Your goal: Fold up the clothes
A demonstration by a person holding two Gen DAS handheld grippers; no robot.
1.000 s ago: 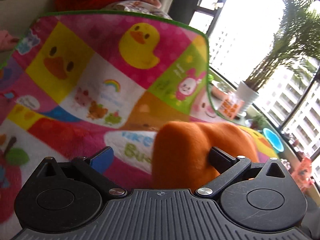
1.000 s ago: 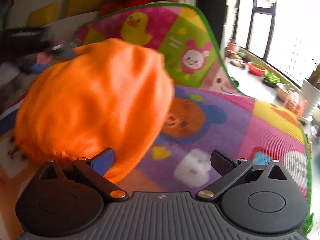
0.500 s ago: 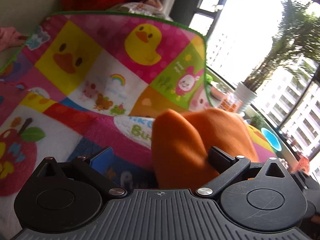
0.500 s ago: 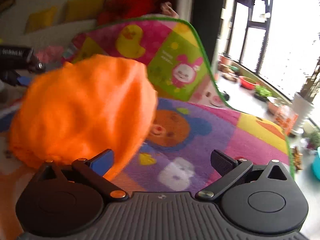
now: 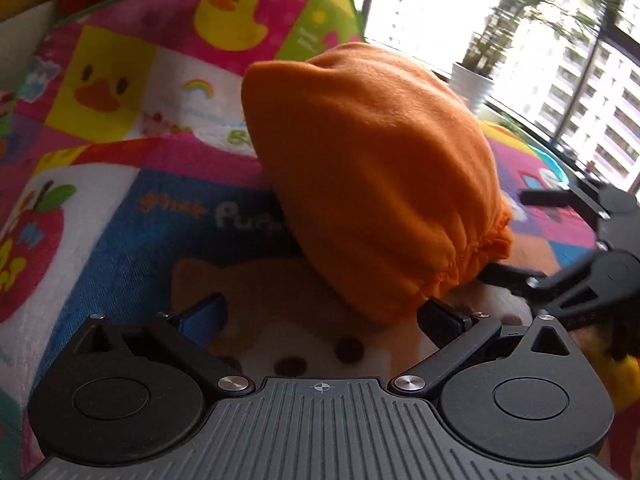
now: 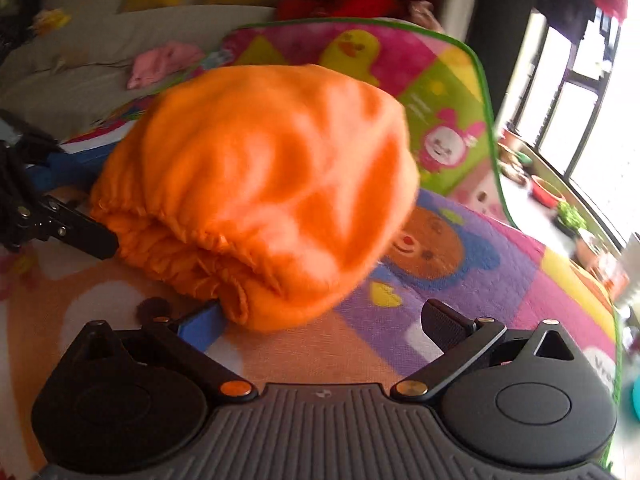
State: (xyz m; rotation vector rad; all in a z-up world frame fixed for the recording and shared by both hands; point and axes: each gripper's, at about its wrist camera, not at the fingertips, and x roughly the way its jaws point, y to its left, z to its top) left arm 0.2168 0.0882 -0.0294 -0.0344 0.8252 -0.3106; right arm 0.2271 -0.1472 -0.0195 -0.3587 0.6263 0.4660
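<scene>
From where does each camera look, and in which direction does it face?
Left wrist: sits on the left gripper, looks along its fingers over the mat toward the window; its fingers show, and the right gripper at right.
Right wrist: sits on the right gripper, looks over the mat toward the sofa; its fingers show, and the left gripper at left.
Shared: the orange garment and the mat.

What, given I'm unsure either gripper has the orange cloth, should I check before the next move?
1. Left gripper open: ok.
2. Right gripper open: ok.
3. Orange cloth gripped: not ok, neither gripper is shut on it.
4. Cloth lying flat on the play mat: not ok, it is bunched in a mound.
5. Gathered hem within reach: ok, it faces both grippers.
6. Garment's shape and openings: cannot tell.
</scene>
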